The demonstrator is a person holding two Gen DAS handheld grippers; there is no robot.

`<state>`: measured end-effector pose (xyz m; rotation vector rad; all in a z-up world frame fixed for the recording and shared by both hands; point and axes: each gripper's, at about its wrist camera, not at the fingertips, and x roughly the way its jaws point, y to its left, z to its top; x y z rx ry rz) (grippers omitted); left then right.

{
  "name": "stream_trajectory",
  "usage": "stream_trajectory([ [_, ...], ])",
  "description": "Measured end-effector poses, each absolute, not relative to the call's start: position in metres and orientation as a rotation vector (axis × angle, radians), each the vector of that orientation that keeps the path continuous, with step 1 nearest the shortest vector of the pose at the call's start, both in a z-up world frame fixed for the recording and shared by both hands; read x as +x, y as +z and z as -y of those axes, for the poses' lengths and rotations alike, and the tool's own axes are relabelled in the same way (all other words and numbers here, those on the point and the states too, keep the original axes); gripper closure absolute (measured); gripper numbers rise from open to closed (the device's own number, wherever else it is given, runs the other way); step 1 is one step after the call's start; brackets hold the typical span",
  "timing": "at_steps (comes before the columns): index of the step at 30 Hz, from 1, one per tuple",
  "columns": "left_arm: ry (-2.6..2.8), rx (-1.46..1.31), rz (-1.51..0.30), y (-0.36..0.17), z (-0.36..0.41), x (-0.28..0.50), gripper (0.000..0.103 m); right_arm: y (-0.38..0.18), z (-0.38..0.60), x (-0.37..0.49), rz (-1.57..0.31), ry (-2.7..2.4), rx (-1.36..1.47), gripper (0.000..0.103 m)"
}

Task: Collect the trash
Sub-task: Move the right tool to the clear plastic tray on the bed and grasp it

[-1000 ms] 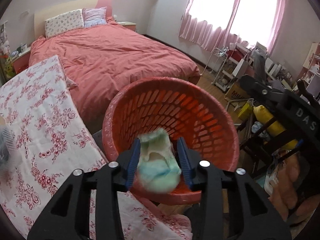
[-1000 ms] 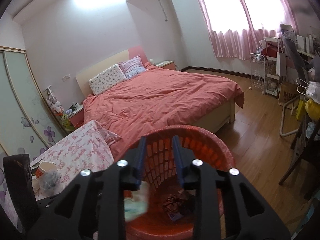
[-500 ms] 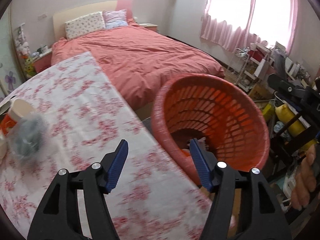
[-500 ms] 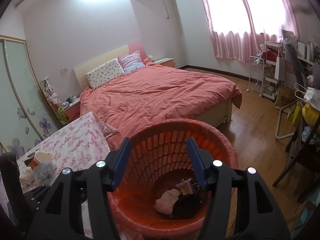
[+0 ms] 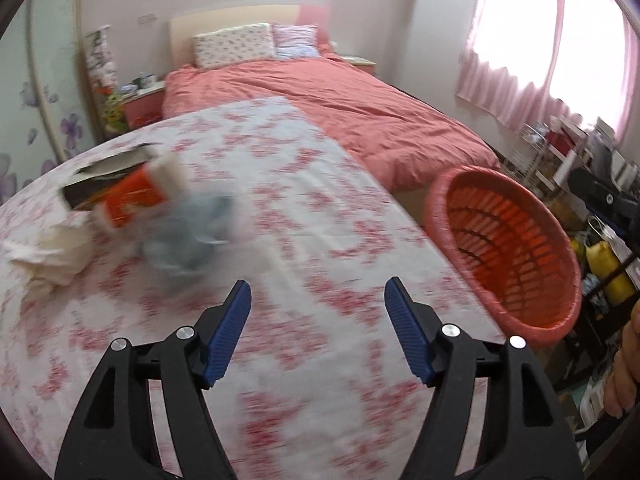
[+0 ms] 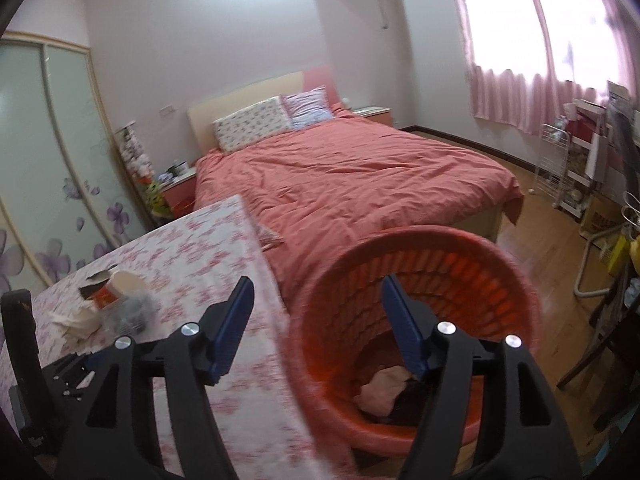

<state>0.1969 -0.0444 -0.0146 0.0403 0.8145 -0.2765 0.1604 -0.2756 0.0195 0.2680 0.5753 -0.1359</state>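
— Red-and-white floral cloth: what do we log from the left wrist view?

— We list the table (image 5: 304, 240), its cloth blurred, with its right edge running diagonally toward the bed (image 5: 340, 120). Our left gripper (image 5: 318, 304) hangs over bare cloth, its ribbed blue pads spread wide with nothing between them. Ahead and to the left we note a trash cluster: a crumpled clear plastic bag (image 5: 192, 236), an orange-and-white cup (image 5: 140, 194) on its side touching it, a dark torn wrapper (image 5: 108, 176) behind, and crumpled white tissue (image 5: 52, 252) at the far left. Open cloth separates the pads from the bag. Just past the table's right edge sits the orange basket (image 5: 516, 248), round, slotted plastic, its mouth tilted toward us.

— And the right wrist view?

— Our right gripper (image 6: 318, 308) is likewise parted and empty, straddling the gap between table (image 6: 208, 248) edge and basket (image 6: 420, 264). Inside the basket we record pale crumpled paper (image 6: 384, 390) beside something dark. The cup (image 6: 120, 286), bag (image 6: 134, 314) and tissue (image 6: 80, 322) lie on the table's left part. Wooden floor (image 6: 532, 240) opens to the right.
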Motion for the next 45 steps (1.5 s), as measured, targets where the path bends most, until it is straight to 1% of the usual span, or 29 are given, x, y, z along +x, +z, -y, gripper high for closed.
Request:
stream_trajectory([
  [6,-0.134,-0.028,-0.782,-0.009,-0.026,0.19,0.03,0.02,0.221,0.178,-0.609,-0.029,0.215,0.028],
  [12,0.004,-0.116,-0.772,-0.008,-0.096,0.183,0.03,0.008,0.147,0.203,-0.672,0.086,0.146,0.016],
  [14,0.046,-0.138,-0.762,-0.008,-0.115,0.181,0.029,0.003,0.126,0.211,-0.695,0.113,0.119,0.01],
  [15,0.063,-0.147,-0.758,-0.007,-0.123,0.179,0.029,0.0,0.114,0.217,-0.706,0.127,0.102,0.009],
  [16,0.082,-0.156,-0.754,-0.007,-0.131,0.179,0.024,-0.002,0.107,0.219,-0.715,0.134,0.091,0.008],
  [19,0.129,-0.177,-0.708,-0.006,-0.149,0.173,0.02,-0.012,0.081,0.232,-0.748,0.151,0.039,0.005],
  [21,0.154,-0.182,-0.684,-0.006,-0.158,0.169,0.017,-0.02,0.068,0.239,-0.77,0.151,0.009,0.005],
  [27,0.166,-0.215,-0.686,-0.011,-0.18,0.167,0.016,-0.039,0.047,0.261,-0.841,0.14,-0.041,0.005],
  [34,0.17,-0.241,-0.697,-0.016,-0.194,0.164,0.016,-0.049,0.048,0.275,-0.868,0.147,-0.008,0.005],
  [36,0.17,-0.243,-0.701,-0.017,-0.196,0.165,0.016,-0.05,0.048,0.276,-0.868,0.151,-0.009,0.01],
  [37,0.171,-0.242,-0.702,-0.017,-0.196,0.165,0.016,-0.05,0.048,0.275,-0.865,0.154,-0.01,0.016],
  [38,0.171,-0.241,-0.703,-0.018,-0.196,0.166,0.016,-0.051,0.049,0.277,-0.865,0.156,-0.007,0.02],
  [45,0.161,-0.239,-0.715,-0.019,-0.193,0.17,0.016,-0.042,0.063,0.265,-0.819,0.154,0.037,0.022],
])
